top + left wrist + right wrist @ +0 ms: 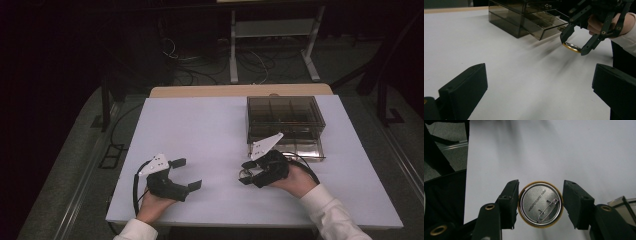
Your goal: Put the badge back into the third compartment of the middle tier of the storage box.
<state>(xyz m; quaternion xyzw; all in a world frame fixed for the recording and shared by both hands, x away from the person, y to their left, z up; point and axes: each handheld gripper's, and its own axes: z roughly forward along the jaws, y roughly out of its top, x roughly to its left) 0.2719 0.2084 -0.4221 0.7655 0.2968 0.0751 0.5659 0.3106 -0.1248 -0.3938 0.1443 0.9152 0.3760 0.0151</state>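
Metal, silver-grey on its back face and rimmed in gold, forms the round pin badge (540, 204) clamped between the two black jaws of the right claw (540, 203); the jaws stand roughly half apart, each pad pressing on an opposite edge of the badge; the safety-pin clasp on the back faces the right gripper view, with a line of small print beside it. From the left gripper view the badge (572, 47) appears as a thin gold-edged disc, tilted slightly, held clear of the white desk (519, 70) by the right claw (572, 47); a hand and white sleeve carry that claw from the right. In the high view the right claw (245, 172) sits just in front of the smoked transparent drawer box (285, 117), which stands on the far right part of the desk (200, 130); its lowest drawer (549, 26) is pulled out toward the person, and small items lie in the compartments, too dim to identify. The left claw (187, 173) rests at the near left of the desk, well apart from the box and the badge; its jaws stand wide apart with nothing between them.
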